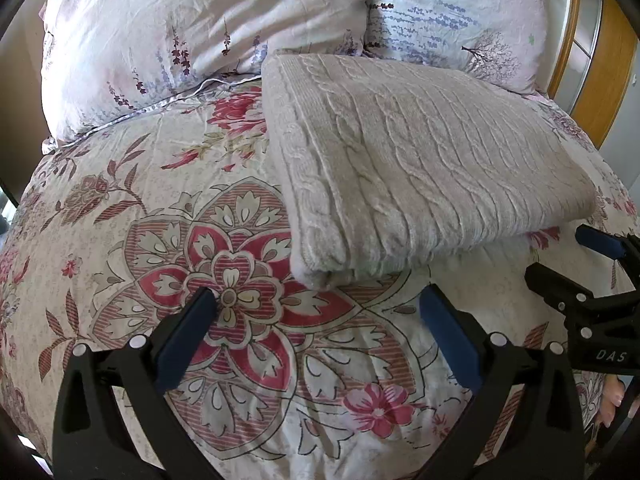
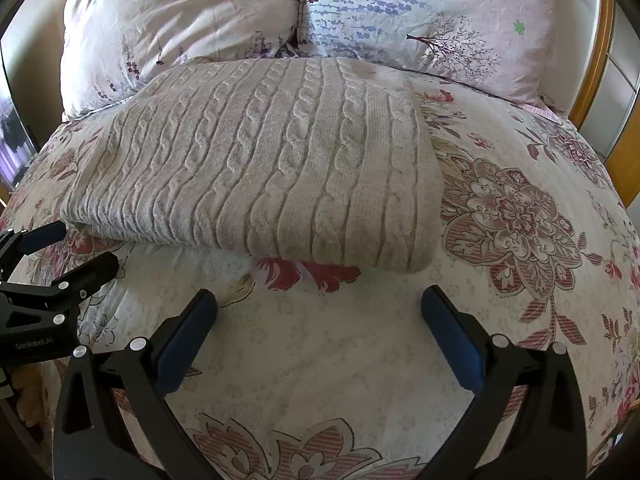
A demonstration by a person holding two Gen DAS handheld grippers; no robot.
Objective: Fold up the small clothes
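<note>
- Bed cover (image 1: 120, 248), floral print in red, pink and cream: the largest surface, bearing everything else in both views (no box, basket or other container appears on it).
- Two pillows, a pinkish one (image 1: 168, 24) and a bluish-white one (image 1: 452, 12) with lavender sprigs and a tree motif, lie side by side at the far end of the cover; a wooden bed frame (image 1: 600, 80) shows at the right edge.
- Folded sweater (image 2: 256, 168), beige cable knit, rests flat on the cover just in front of the pillows, its far edge touching or nearly touching them. It forms a thick rectangle with several layers visible at the near edge. The cable ribs run from near edge to far edge; the long axis runs across the bed, left to right. In the left wrist view the sweater (image 1: 420, 160) sits to the right of centre, its rounded folded corner nearest the camera.
- Left gripper (image 1: 316, 312): blue-padded fingers spread wide, nothing between them, just short of the sweater's near-left corner.
- Right gripper (image 2: 318, 312): fingers likewise spread wide and empty, near the sweater's near edge but apart from it.
</note>
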